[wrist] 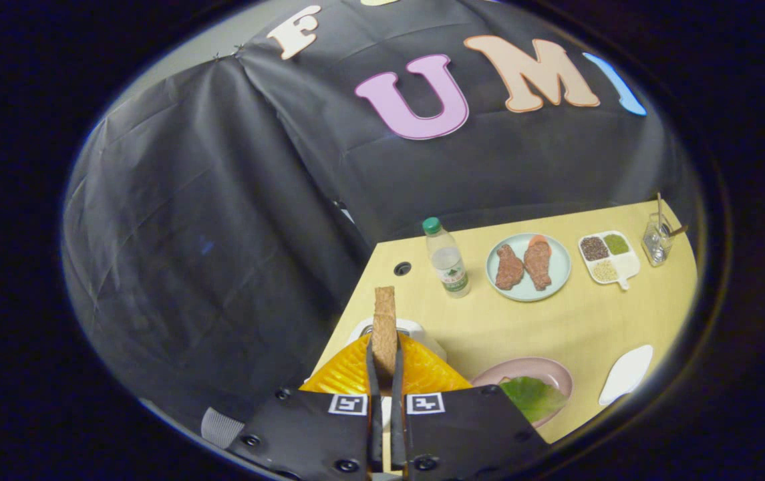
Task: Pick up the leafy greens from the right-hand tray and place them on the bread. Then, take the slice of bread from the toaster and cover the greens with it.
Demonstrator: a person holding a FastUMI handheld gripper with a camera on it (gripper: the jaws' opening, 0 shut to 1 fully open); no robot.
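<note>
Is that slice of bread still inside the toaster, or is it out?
Out. The bread slice stands upright, clamped between the gripper fingers, above the toaster.

Bare table (529, 321) btwn bottle (447, 259) & leaf plate (552, 374); toaster (415, 334) close ahead.

One gripper (385, 364), its two fingers (373, 374) closed on one slice of bread (385, 327) held on edge. One toaster (415, 331) just beyond them. One water bottle (447, 257). Two round plates: a pale blue plate (559, 277) bearing two pieces of meat (508, 266) and one piece of carrot (538, 238), and a pink plate (542, 367) holding one green leaf (530, 395). One divided dish (626, 267) with three fillings. One glass jar (656, 240). One white tray (626, 374)
</note>
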